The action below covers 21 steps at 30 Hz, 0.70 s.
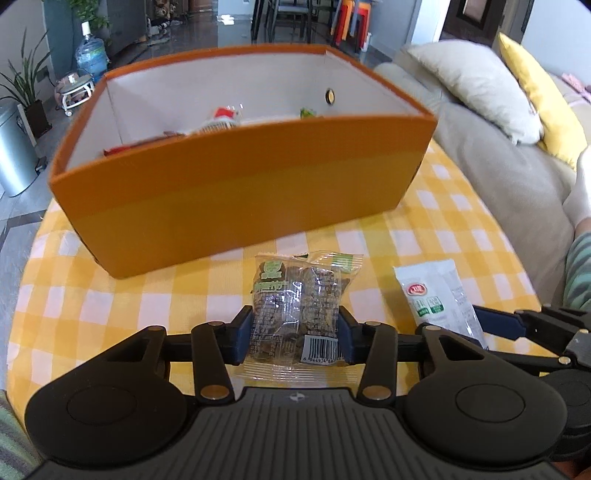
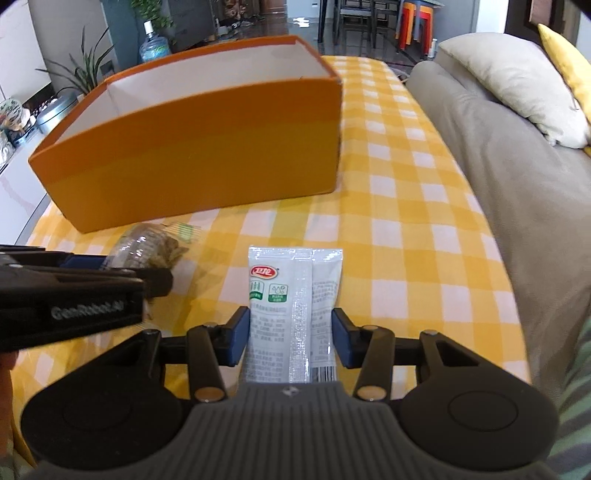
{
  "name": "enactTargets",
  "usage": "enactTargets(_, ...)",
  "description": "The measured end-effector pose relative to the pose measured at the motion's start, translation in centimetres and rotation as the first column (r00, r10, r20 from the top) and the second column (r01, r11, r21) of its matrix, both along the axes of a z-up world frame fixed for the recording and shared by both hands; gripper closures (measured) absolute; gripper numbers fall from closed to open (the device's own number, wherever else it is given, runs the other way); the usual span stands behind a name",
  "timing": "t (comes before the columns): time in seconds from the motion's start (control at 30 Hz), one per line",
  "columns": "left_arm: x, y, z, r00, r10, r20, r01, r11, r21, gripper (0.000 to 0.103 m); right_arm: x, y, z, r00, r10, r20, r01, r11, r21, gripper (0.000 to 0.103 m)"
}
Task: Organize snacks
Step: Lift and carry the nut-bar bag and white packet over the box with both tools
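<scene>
Gripping one clear packet point(image 1: 295, 306): left claw point(image 1: 295, 334); right claw point(image 2: 291, 341) clamps one white sachet point(image 2: 293, 310) (one orange box point(image 1: 236, 192) beyond).

Yellow-and-white checked tablecloth point(image 2: 406, 229), spread beneath and ahead of the tongs. Grey sofa point(image 2: 517, 177) right of the tongs, carrying a cream cushion point(image 2: 517, 85) and a yellow cushion point(image 1: 543, 92). Far ahead to the left: water bottle point(image 1: 91, 55), potted plant point(image 1: 26, 81), metal bin point(image 1: 14, 151); orange stools point(image 2: 415, 22) far ahead.
</scene>
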State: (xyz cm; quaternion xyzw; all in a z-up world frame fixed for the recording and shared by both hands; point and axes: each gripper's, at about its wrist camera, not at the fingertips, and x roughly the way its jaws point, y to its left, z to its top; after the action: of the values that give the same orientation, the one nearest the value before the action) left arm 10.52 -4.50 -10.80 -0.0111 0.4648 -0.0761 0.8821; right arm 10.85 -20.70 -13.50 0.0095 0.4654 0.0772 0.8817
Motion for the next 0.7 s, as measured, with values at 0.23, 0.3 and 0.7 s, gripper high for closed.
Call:
enactTargets(0.23, -0.5, 0.5, 2.1, 0.999, 0.023, 0.040, -0.022, 0.999, -0.028, 0.051, -1.1, 0.1, 2.6, 0.996, 0.022, 0.081, -0.020, 1.000, -0.016, 0.058)
enactTargets(0.3, -0.7, 0.7, 2.8, 0.998, 0.023, 0.060, -0.022, 0.999, -0.032, 0.051, -1.2, 0.3, 3.3, 0.994, 0.031, 0.108, -0.029, 0.999, -0.019, 0.058)
enactTargets(0.7, 0.3, 1.1, 7.9, 0.981, 0.021, 0.195, -0.023, 1.000, 0.004, 0.051, -0.1, 0.2, 8.6, 0.966, 0.044, 0.255, -0.045, 0.999, -0.004, 0.058)
